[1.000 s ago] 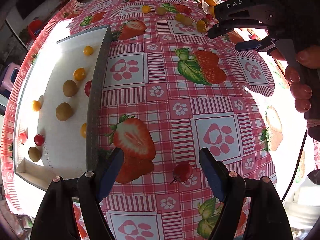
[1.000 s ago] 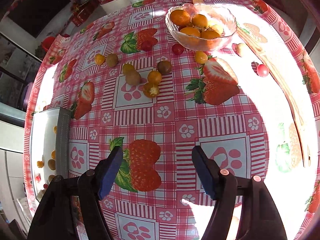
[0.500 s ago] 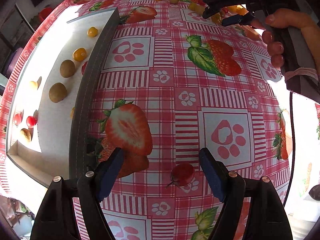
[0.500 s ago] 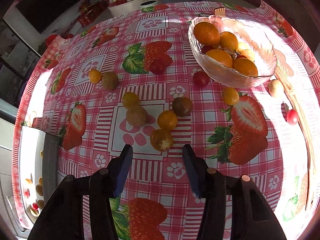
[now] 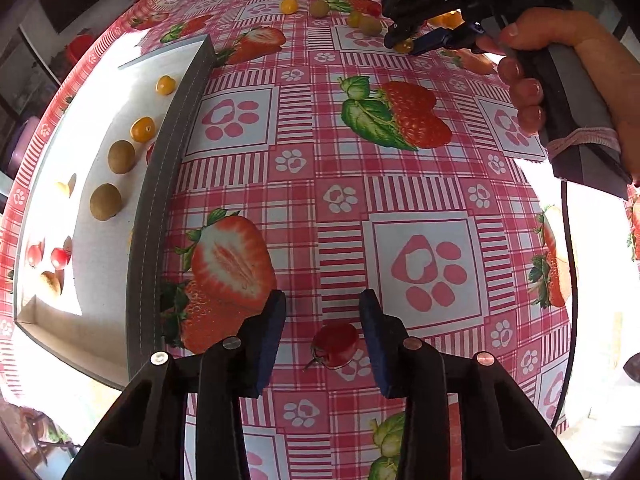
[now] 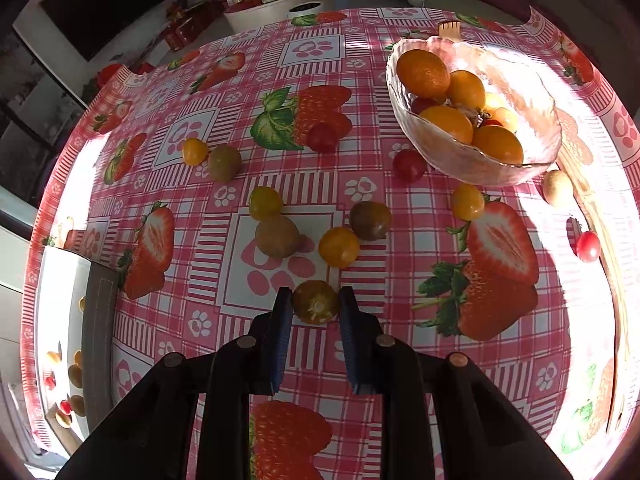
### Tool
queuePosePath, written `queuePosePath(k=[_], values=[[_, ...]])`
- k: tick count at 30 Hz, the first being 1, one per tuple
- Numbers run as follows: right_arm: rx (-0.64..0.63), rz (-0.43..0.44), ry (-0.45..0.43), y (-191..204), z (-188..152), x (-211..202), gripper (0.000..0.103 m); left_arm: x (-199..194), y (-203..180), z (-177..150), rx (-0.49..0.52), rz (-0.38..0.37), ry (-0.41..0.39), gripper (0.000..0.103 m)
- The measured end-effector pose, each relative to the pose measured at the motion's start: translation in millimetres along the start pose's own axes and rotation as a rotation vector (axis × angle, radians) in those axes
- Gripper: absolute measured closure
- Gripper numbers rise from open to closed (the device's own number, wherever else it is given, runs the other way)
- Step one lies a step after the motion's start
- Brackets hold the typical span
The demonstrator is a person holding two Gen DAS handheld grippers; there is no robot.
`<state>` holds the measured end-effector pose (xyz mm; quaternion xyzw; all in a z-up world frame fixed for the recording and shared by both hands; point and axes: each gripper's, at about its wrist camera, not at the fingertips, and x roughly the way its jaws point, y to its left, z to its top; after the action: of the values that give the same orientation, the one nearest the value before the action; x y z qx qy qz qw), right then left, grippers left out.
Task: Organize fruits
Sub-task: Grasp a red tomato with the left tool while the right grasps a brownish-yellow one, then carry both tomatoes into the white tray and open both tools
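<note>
**A:** What does the left gripper [image 5: 322, 334] show?

**B:** Its blue-padded fingers [image 5: 271, 332] stand moderately apart over the worktop [image 5: 352, 200] with its pink checked strawberry-print cloth. A small red cherry tomato [image 5: 335, 345] with a stalk lies between them, nearer the right pad, touching neither. Left of it, the shallow white tray with a grey rim [image 5: 160, 184] holds brown kiwi-like fruits [image 5: 105, 201], small orange fruits [image 5: 143, 129] and red ones [image 5: 59, 258].

**B:** And the right gripper [image 6: 314, 306]?

**A:** Narrowed about a round yellow-orange fruit with a green-tinged end [image 6: 315, 302]; the pads appear to touch both flanks (contact cannot be fully confirmed). The fruit rests on the cloth. Beyond it lie loose fruits, among them an orange one [image 6: 338, 247] and a brown one [image 6: 370, 220]; the clear glass bowl [image 6: 448, 152] of oranges [image 6: 423, 73] stands at far right.
</note>
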<state>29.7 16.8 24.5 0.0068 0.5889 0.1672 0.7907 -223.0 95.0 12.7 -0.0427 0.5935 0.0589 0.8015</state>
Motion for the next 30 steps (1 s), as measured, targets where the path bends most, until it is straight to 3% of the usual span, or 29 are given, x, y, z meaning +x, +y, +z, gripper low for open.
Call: queuePosePath(k=[3, 5, 15, 16, 17, 19, 30], values=[[0.000, 0.005, 0.003, 0, -6, -4, 0.077, -2, -2, -3, 0.000, 0.002, -0.002, 0.066], [-0.002, 0.009, 0.005, -1, -9, -7, 0.077, -3, -1, -5, -0.013, 0.020, -0.003, 0.056], [-0.002, 0.012, 0.011, -1, -21, -14, 0.077, -5, 3, -18, -0.010, 0.021, -0.009, 0.056], [-0.005, 0.013, 0.012, 0, -22, -15, 0.077, -6, 2, -18, -0.003, 0.024, -0.010, 0.057], [-0.007, 0.013, 0.013, 1, -22, -15, 0.077, -8, -1, -19, 0.000, 0.005, -0.009, 0.068], [-0.009, 0.015, 0.011, 3, -24, -18, 0.077, -10, -7, -21, 0.022, 0.004, -0.011, 0.080], [-0.031, 0.057, 0.022, 14, -39, -40, 0.077, -20, 14, -10, -0.043, -0.037, 0.002, 0.080]])
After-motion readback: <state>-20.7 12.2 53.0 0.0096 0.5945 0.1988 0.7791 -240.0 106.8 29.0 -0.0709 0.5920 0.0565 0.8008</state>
